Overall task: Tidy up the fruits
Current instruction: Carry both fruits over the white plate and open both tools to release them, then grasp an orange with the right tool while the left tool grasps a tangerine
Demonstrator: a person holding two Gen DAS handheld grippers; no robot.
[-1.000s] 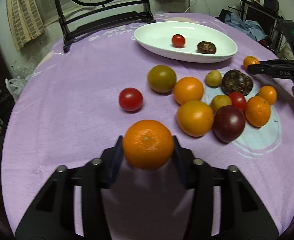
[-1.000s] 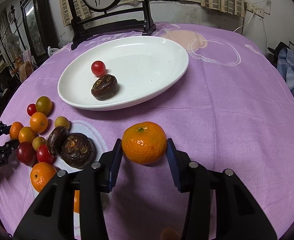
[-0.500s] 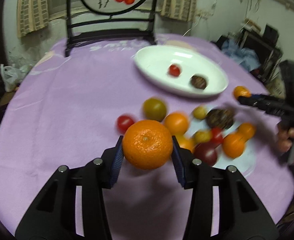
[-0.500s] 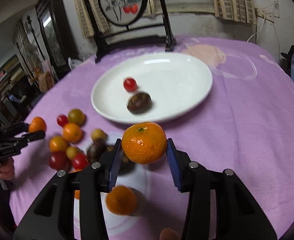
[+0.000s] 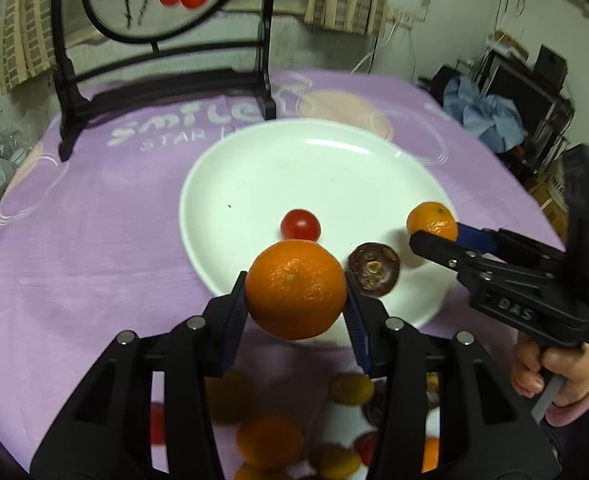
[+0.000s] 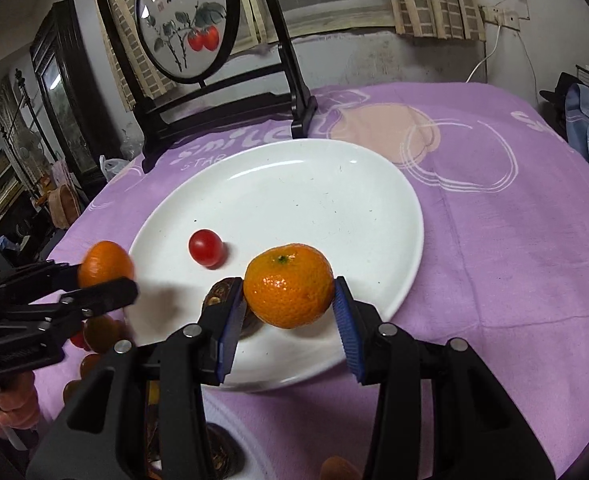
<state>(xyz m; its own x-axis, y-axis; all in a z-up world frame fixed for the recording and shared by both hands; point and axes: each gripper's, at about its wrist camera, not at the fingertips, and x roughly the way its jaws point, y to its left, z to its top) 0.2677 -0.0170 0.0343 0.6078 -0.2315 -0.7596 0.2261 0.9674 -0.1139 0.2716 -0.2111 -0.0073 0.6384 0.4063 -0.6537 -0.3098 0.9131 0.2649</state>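
Note:
My left gripper [image 5: 294, 285] is shut on a large tangerine [image 5: 296, 294] and hangs over the near rim of the white plate [image 5: 254, 168]. On the plate lie a cherry tomato [image 5: 300, 224] and a dark brown fruit [image 5: 372, 268]. From the right, my right gripper [image 5: 430, 229] reaches over the plate, shut on a smaller tangerine [image 5: 430, 218]. In the right wrist view the right gripper [image 6: 287, 286] grips its tangerine [image 6: 288, 280] above the plate [image 6: 406, 208]. There the left gripper [image 6: 108, 276] enters at the left with its tangerine [image 6: 102, 262]. The tomato [image 6: 205, 247] shows; a finger half hides the dark fruit [image 6: 216, 296].
A heap of loose fruit [image 5: 268, 436] lies on the purple cloth [image 5: 74, 260] below my left fingers, blurred. A black screen stand [image 6: 222, 116] with a round painted panel stands behind the plate. A person's hand [image 5: 550, 368] holds the right gripper's handle. Blue clothes [image 5: 490, 116] lie beyond the table.
Both grippers have carried their tangerines away from the fruit heap and over the plate. The plate now fills each view, and the heap has slid under the fingers.

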